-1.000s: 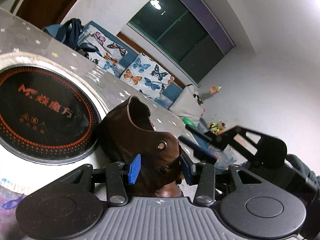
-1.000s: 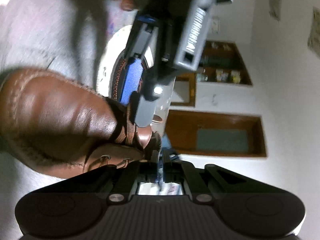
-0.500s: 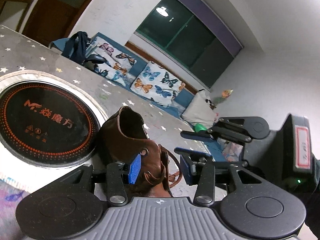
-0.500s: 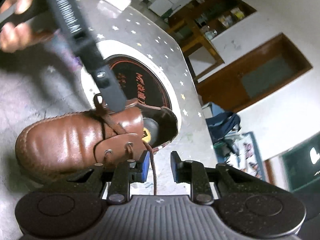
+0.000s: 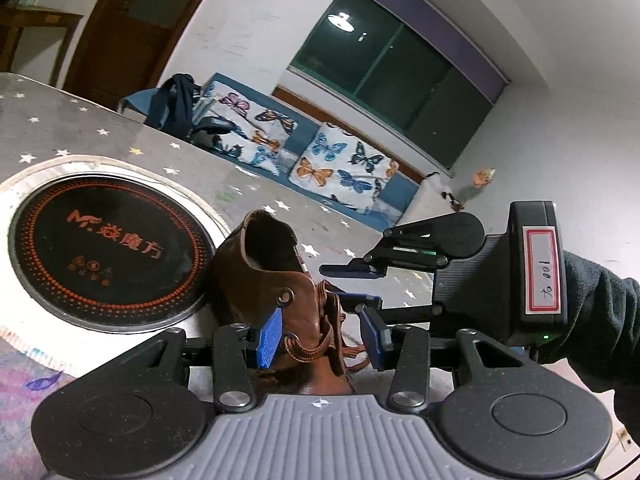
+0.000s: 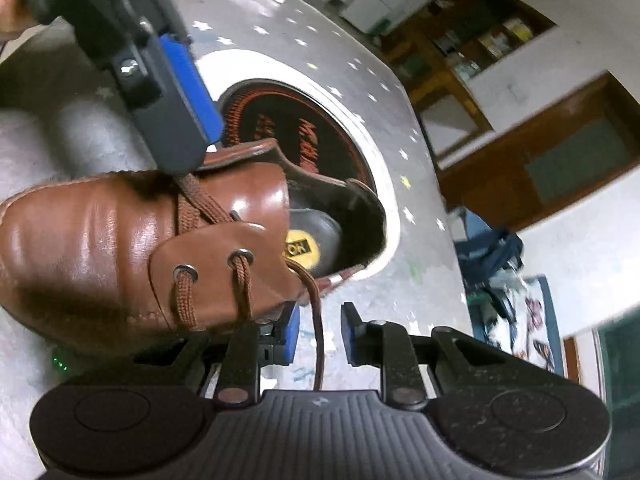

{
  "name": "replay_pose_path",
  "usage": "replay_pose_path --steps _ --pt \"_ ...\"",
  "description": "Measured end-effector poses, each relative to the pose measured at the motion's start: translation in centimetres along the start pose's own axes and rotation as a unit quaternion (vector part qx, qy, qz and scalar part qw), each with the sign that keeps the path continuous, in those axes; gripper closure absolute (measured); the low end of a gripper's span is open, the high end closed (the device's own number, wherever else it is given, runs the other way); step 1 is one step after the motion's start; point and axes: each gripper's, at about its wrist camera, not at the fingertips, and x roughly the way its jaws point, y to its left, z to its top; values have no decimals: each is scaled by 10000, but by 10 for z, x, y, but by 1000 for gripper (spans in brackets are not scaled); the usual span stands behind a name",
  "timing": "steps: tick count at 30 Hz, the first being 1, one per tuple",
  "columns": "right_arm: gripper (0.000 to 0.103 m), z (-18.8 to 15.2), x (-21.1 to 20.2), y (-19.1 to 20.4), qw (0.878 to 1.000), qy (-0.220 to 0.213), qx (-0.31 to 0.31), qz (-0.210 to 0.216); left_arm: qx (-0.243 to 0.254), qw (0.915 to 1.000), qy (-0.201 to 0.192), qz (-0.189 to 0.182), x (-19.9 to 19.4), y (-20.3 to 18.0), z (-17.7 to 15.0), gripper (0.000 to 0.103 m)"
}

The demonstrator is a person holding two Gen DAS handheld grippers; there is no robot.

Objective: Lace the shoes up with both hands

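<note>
Opening up, the right gripper has its jaws apart now where a second ago they were pinched nearly shut, and one lace end hangs loose between the blue pads, touching neither as far as I can see. The left gripper stays wide, straddling the lace side of the shoe without clamping it; over that second both cameras have swung back from the shoe. My read: a pull is over and a fresh grab on that free end is coming, though nothing here settles that.

Lace runs through both eyelets on the near flap and crosses the tongue. The shoe sits on the starred table, heel against the black hob. Only container here is the shoe itself: nothing inside but a yellow insole label.
</note>
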Motion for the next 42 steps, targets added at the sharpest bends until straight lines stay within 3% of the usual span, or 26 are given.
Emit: replay_pose_path --steps 3,9,15,18,24,28,32,37,42 --pt "99 -1 -2 0 9998 -107 -81 137 60 9998 -12 200 2 -7 0 57" --pt "101 -8 -32 9 9984 -282 423 251 33 9973 -80 730 8 -17 -2 57" --pt "101 -10 -72 14 9955 -361 861 -152 -5 9924 -189 1219 16 -30 -5 57" --pt "101 -9 -83 34 9952 -288 886 -292 208 9873 -229 1558 19 -41 -8 59" --pt "101 -4 -85 57 9941 -179 899 -574 242 9794 -272 1988 25 -48 -15 62" --pt "101 1 -82 64 9929 -140 923 -744 104 9806 -237 1945 27 -46 -17 71" --pt "101 7 -75 68 9929 -86 880 -801 -150 9852 -258 1687 20 -35 -15 72" --pt "101 11 -68 69 9927 -33 842 -869 -704 9935 -329 831 9 -2 -16 72" --pt "101 16 -64 79 9920 -21 706 -1045 -1016 9940 -405 -83 4 32 -20 72"
